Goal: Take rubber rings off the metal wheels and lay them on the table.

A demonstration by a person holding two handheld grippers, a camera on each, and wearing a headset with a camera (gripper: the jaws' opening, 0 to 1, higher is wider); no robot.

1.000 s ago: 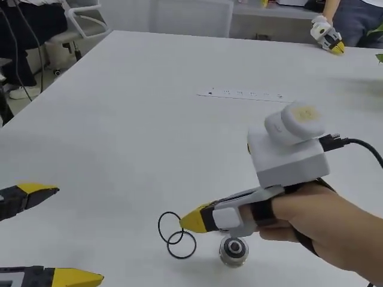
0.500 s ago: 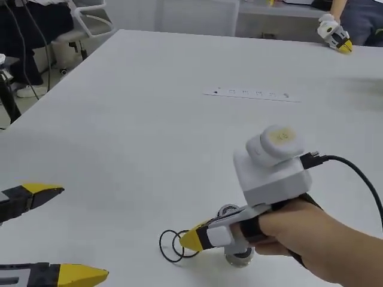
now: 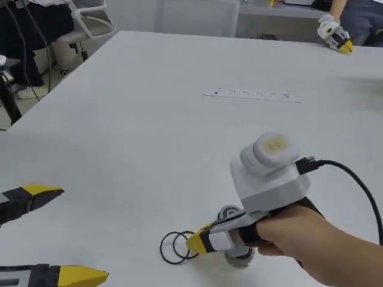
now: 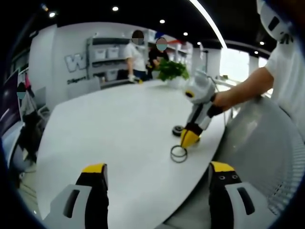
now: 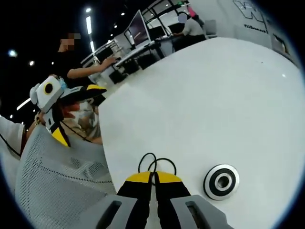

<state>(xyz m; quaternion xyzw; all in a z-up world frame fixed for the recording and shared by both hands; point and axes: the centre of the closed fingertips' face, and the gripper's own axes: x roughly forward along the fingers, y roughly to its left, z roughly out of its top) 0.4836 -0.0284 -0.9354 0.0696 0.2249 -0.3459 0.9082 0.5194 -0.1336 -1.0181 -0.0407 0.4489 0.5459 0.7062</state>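
Two thin black rubber rings (image 3: 175, 247) lie overlapping on the white table (image 3: 149, 131). My right gripper (image 3: 192, 243) is shut, its yellow tips right at the rings' near edge. In the right gripper view the rings (image 5: 157, 164) loop out just beyond the shut tips (image 5: 153, 177); I cannot tell whether one is pinched. A metal wheel (image 5: 221, 180) lies to the right of the tips. In the head view a wheel (image 3: 228, 211) peeks from behind the gripper and another (image 3: 240, 258) under the hand. My left gripper (image 3: 60, 234) stands open at the near left, holding nothing, facing the rings (image 4: 178, 153).
The table's near edge runs close under both grippers. A row of sockets (image 3: 251, 94) is set into the tabletop farther back. Another person's gripper (image 3: 333, 33) rests at the far right corner. Office chairs (image 3: 84, 27) stand at the far left. A plant (image 4: 170, 69) stands at the table's end.
My right gripper has come down and forward, so its shut tips now sit at the rings instead of above them. The left gripper has stayed open and still.
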